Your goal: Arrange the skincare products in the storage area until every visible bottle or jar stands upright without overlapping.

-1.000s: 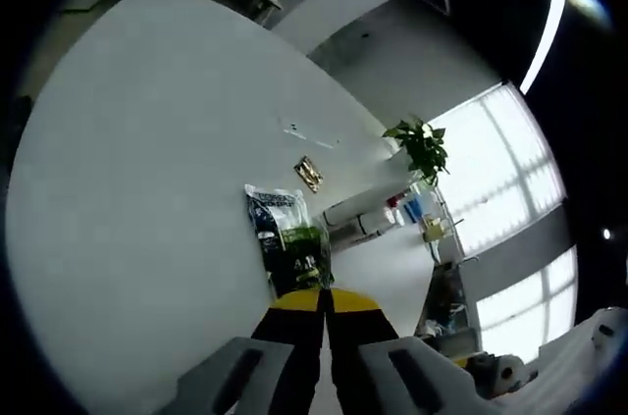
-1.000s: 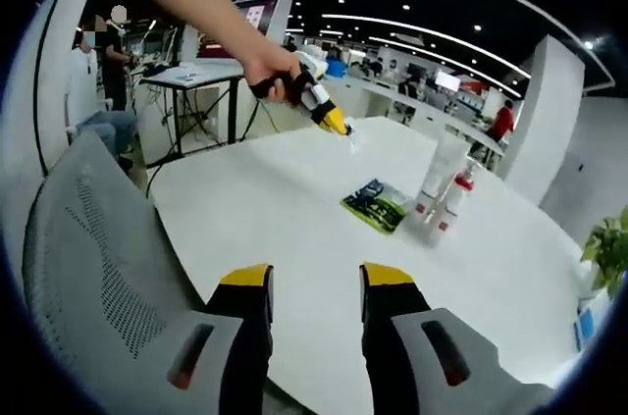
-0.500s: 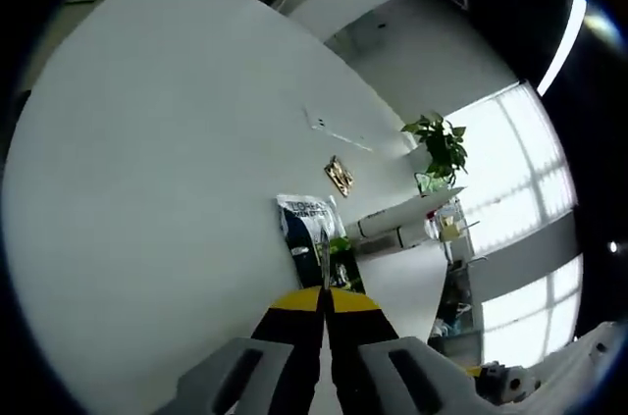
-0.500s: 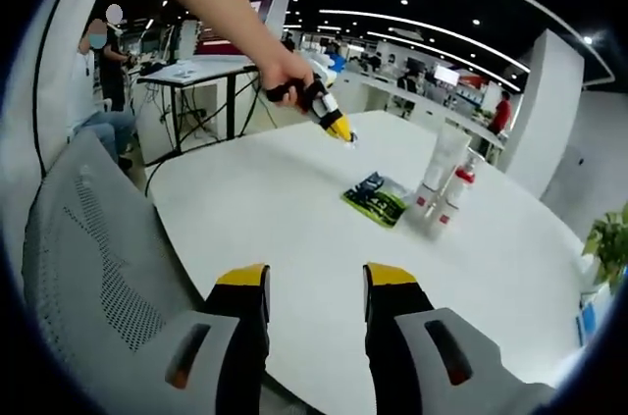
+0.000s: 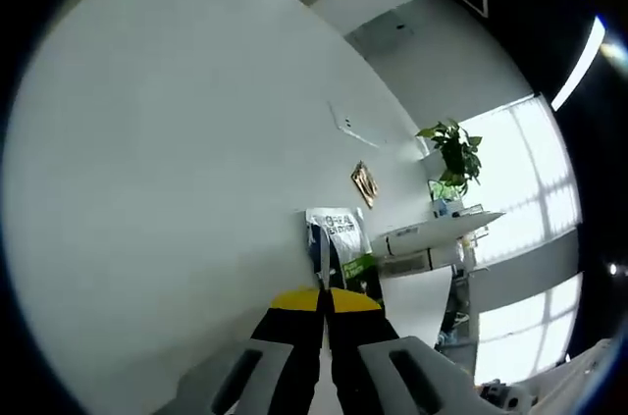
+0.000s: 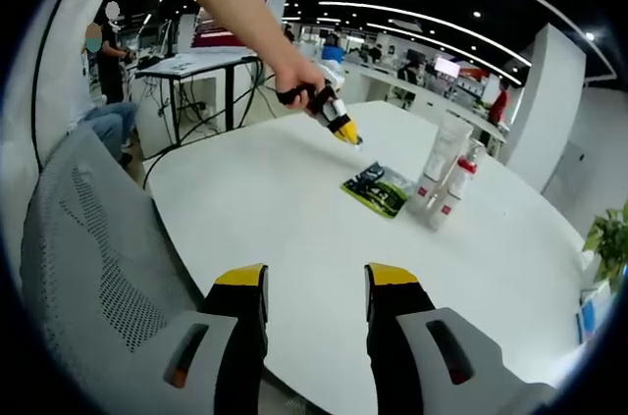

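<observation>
Since a second ago the left gripper (image 6: 343,130) is drifting further out over the white table (image 6: 294,229), toward the skincare stuff; in the right gripper view it's now hanging just short of the green sachet (image 6: 378,187), with the person's hand (image 6: 299,81) behind it. In the left gripper view the jaws are pressed together with something thin and pale sticking out between the tips. Can't tell what it is, maybe a small packet or strip.

Right gripper (image 6: 314,283) is sitting back near the table edge beside the mesh chair (image 6: 88,258), jaws apart, holding nothing.

The products: a white tube (image 6: 440,162) and a red-capped bottle (image 6: 453,189) are both standing upright right next to each other just past the sachet, which is lying flat. In the left gripper view there's also a small gold packet (image 5: 365,182) further along the table, plus a potted plant (image 5: 453,152) off by the window.

What I'm worrying about: the tube and bottle are standing so close that any nudge while going for the sachet is probably toppling both. Also that thin thing in the left jaws looks barely pinched, so it could be slipping out mid-move.
</observation>
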### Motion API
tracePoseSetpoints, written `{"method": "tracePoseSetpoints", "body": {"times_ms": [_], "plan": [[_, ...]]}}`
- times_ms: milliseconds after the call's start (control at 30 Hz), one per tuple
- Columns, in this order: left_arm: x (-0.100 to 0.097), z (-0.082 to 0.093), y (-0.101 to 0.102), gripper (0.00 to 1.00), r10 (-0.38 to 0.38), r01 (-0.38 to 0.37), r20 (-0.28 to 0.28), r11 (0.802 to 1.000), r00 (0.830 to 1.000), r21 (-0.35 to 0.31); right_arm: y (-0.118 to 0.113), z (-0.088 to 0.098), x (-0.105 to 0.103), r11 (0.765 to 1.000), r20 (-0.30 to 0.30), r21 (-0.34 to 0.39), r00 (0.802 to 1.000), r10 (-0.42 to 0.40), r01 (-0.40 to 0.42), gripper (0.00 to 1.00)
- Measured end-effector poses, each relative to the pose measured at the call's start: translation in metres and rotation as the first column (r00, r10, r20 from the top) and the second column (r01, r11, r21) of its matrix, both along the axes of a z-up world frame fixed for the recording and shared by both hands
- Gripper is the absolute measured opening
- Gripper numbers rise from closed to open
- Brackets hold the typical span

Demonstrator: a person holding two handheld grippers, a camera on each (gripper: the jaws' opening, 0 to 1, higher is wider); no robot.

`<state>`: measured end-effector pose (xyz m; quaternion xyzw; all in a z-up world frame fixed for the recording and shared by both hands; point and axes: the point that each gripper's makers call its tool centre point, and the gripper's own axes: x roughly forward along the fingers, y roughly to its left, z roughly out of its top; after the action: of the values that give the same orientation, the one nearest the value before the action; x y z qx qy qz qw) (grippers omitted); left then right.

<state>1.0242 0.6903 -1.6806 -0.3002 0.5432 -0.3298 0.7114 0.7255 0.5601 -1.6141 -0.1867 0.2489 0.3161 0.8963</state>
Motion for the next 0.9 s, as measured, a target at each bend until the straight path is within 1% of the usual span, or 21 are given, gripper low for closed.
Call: {"method": "tracePoseSetpoints", "body": {"times_ms": [100,167,233,267,367,467,600,667,733,900], "plan": [[0.004,-0.004,-0.002,0.01,0.007,-0.006,-0.006,1.000,1.000,0.012,0.000,-0.001,0.000,1.000,-0.004,-0.004,1.000,0.002,-0.002,0.37],[0.005,-0.008,-0.001,0.01,0.001,-0.001,-0.008,1.000,1.000,0.031,0.000,-0.002,-0.001,1.000,-0.008,-0.004,1.000,0.002,-0.002,0.37],[0.004,-0.013,0.000,0.01,-0.030,0.029,0.004,0.997,1.000,0.064,-0.001,-0.003,-0.001,1.000,-0.008,-0.014,1.000,0.001,-0.001,0.36],[0.003,-0.018,0.002,0.01,-0.038,0.038,-0.001,0.995,0.999,0.092,-0.002,-0.004,0.000,1.000,-0.010,-0.012,1.000,-0.003,0.003,0.36],[0.003,-0.022,0.000,0.02,-0.025,0.026,-0.017,0.996,1.000,0.087,-0.003,-0.004,0.000,1.000,-0.010,-0.012,1.000,-0.007,0.007,0.36],[0.004,-0.025,0.001,0.03,-0.024,0.027,-0.025,0.993,0.999,0.116,-0.003,-0.004,-0.001,1.000,-0.011,-0.017,1.000,-0.004,0.004,0.36],[0.007,-0.030,0.006,0.06,-0.050,0.052,-0.015,0.979,0.999,0.197,-0.003,-0.004,-0.001,1.000,-0.013,-0.015,1.000,-0.003,0.002,0.36],[0.007,-0.031,0.007,0.08,-0.051,0.055,-0.022,0.974,0.998,0.219,-0.001,-0.005,-0.002,1.000,-0.017,-0.016,1.000,0.005,-0.005,0.36],[0.008,-0.033,0.009,0.09,-0.071,0.074,-0.022,0.967,0.997,0.242,-0.001,-0.005,-0.002,1.000,-0.015,-0.015,1.000,0.006,-0.006,0.36],[0.008,-0.035,0.014,0.11,-0.091,0.098,-0.037,0.952,0.995,0.291,-0.002,-0.005,-0.001,1.000,-0.020,-0.014,1.000,0.001,-0.001,0.36]]}}
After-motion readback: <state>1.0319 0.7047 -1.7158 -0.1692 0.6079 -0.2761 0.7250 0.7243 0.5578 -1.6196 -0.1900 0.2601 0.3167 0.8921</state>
